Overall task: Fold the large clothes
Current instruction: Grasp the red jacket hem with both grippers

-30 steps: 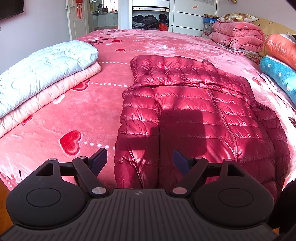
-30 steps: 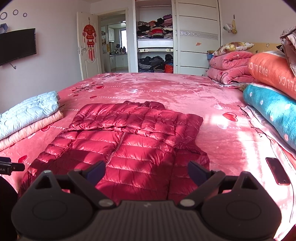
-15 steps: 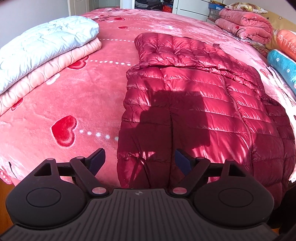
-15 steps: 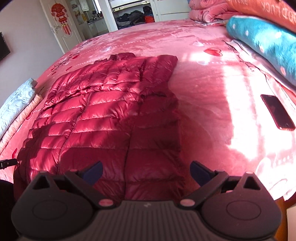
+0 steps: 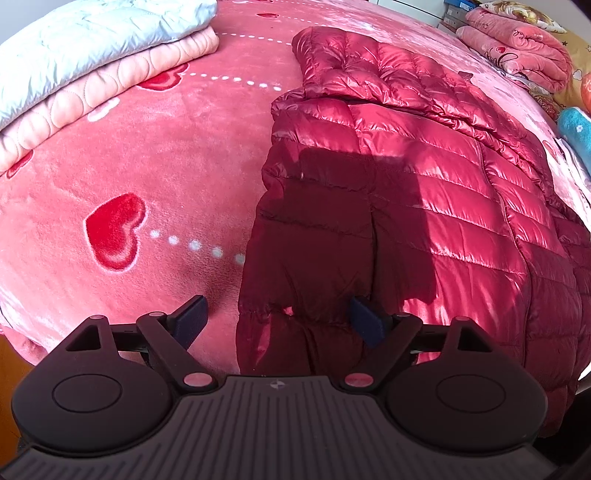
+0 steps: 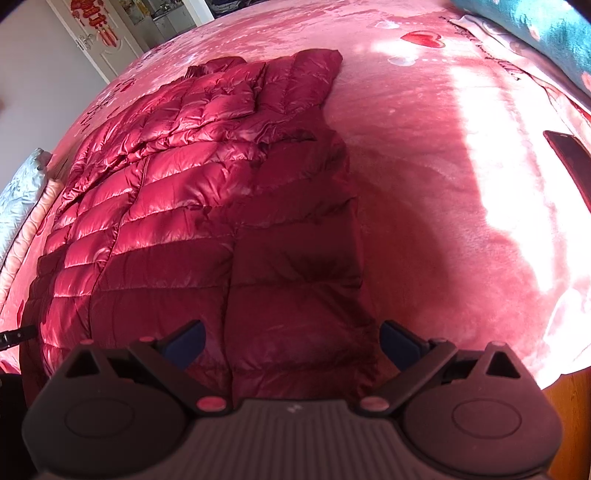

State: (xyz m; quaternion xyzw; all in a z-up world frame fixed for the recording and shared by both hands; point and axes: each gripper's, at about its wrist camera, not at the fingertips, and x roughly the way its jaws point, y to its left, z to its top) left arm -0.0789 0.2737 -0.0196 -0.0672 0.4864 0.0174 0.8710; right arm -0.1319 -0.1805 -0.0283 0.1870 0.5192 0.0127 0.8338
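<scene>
- Your shiny dark-red quilted down jacket (image 5: 424, 192) lies flat on the pink plush blanket with red hearts (image 5: 147, 166) that covers the bed, hem towards you at the near edge, collar end far.
- The upper part of the jacket is folded across itself at the far end, so a puffy band runs crosswise there (image 6: 221, 107).
- Your left gripper (image 5: 279, 319) hovers over the jacket's near left corner, pointing steeply down. Its jaws have just been opening and now stand spread wide; the left blue pad sits over bare blanket, the right one over the jacket, and neither presses on the cloth.
- Your right gripper (image 6: 291, 341) hovers over the jacket's near right corner. Its jaws are spread wide too, the left pad over the quilting and the right pad just past the jacket's right edge, with nothing pinched.
- Shadow covers the near part of the jacket under both tools.
- On your far left lie a folded pale-blue quilt (image 5: 92, 48) and a folded peach quilt (image 5: 110, 96), the blue on top, well apart from the jacket.
- On the right a dark flat phone (image 6: 570, 162) rests on the blanket, well apart from the jacket.
- A teal spotted bolster (image 6: 535, 33) lies along the far right edge.
</scene>
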